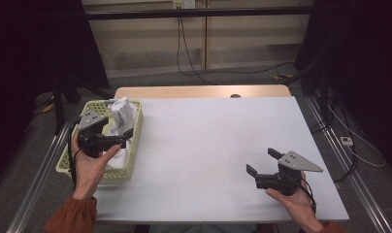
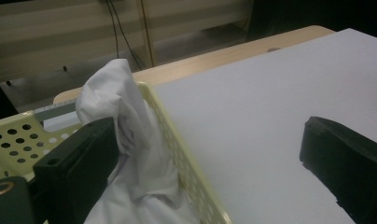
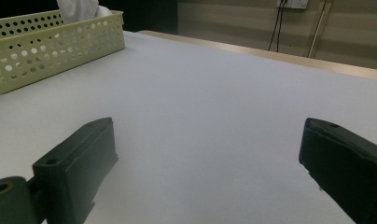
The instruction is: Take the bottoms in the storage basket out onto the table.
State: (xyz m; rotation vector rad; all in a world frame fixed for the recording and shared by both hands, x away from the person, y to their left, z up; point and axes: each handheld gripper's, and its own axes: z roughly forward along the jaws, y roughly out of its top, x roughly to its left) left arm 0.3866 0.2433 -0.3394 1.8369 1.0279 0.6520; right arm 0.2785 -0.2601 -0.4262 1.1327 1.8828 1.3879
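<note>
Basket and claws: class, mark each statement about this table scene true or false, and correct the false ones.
1. The yellow basket holds white cloth. True.
2. The left claw is over the basket with its jaws apart. True.
3. The right claw grips the cloth. False: it is open, apart from the basket, with nothing between its jaws.
4. The basket sits at the table's right edge. False: it sits at the left edge of the white table.
5. The basket's walls are perforated. True.

White table sheet (image 1: 213, 145); black cables (image 1: 184, 53) on floor; wall socket (image 1: 183, 4).
</note>
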